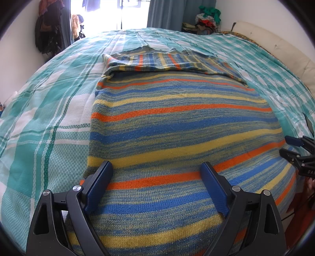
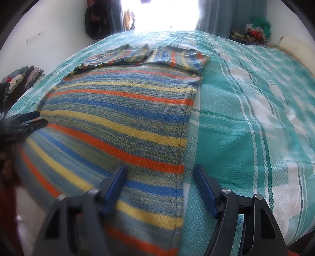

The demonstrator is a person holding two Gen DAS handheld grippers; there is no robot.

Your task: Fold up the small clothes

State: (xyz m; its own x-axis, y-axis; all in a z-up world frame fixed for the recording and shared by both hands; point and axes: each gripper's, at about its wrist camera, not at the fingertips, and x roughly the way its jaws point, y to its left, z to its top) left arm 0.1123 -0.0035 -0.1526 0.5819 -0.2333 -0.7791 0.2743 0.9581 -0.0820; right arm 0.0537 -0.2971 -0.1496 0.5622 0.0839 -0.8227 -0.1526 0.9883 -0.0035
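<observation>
A striped knit sweater (image 1: pixel 177 122), blue, yellow and orange, lies flat on the bed, sleeves folded across its far end. My left gripper (image 1: pixel 156 169) is open and empty, low over the sweater's near hem, toward its left edge. My right gripper (image 2: pixel 160 173) is open and empty, straddling the sweater's (image 2: pixel 122 118) right side edge near the hem. The right gripper also shows at the right edge of the left wrist view (image 1: pixel 295 149). The left gripper shows at the left edge of the right wrist view (image 2: pixel 29 122).
The bed is covered by a teal and white checked spread (image 2: pixel 246 122). A bright window with curtains (image 1: pixel 165 13) is behind it. Clothes hang on the left wall (image 1: pixel 49 31). A clothes pile (image 1: pixel 206 21) sits in the far right corner. A cream headboard (image 1: pixel 275 45) runs along the right.
</observation>
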